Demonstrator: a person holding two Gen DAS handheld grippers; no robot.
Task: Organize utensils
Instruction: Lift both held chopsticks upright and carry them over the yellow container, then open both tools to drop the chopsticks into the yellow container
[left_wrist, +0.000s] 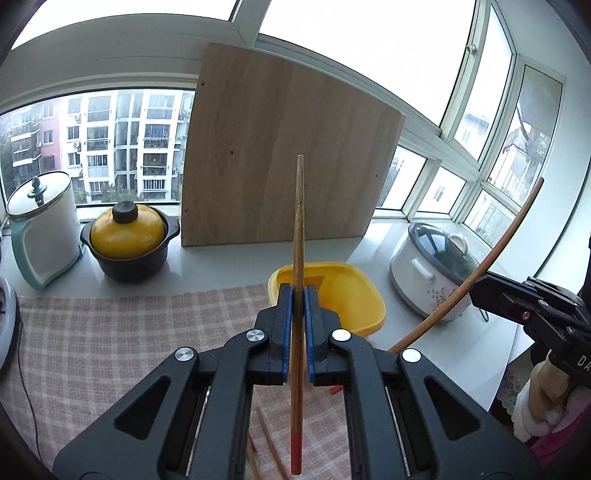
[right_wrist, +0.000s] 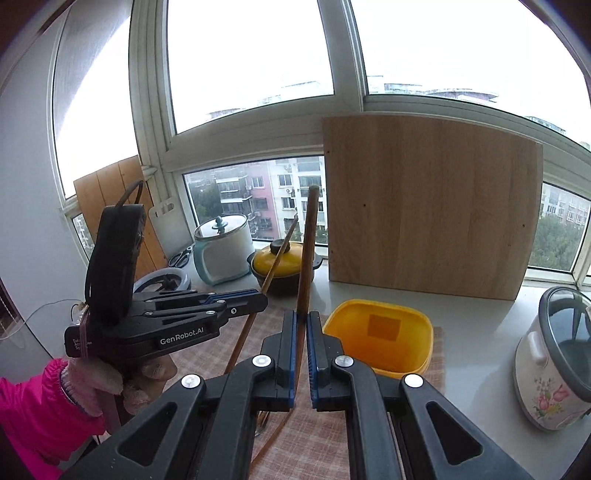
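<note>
My left gripper (left_wrist: 298, 295) is shut on a pale bamboo chopstick (left_wrist: 300, 221) with a red end, held upright above the checked cloth. My right gripper (right_wrist: 303, 321) is shut on a darker brown chopstick (right_wrist: 308, 243), also near upright. Each gripper shows in the other's view: the right gripper (left_wrist: 476, 291) with its brown chopstick (left_wrist: 506, 236) at the right, the left gripper (right_wrist: 263, 300) with its pale chopstick (right_wrist: 275, 266) at the left. A yellow plastic bin (left_wrist: 351, 291) (right_wrist: 351, 332) sits open just beyond both grippers. More chopsticks (left_wrist: 273, 450) lie on the cloth below.
A wooden board (left_wrist: 280, 147) leans on the window behind the bin. A yellow-lidded black pot (left_wrist: 127, 240) and a white lidded kettle (left_wrist: 40, 229) stand at the left, a flowered rice cooker (left_wrist: 432, 266) at the right. The checked cloth (left_wrist: 129, 332) covers the counter.
</note>
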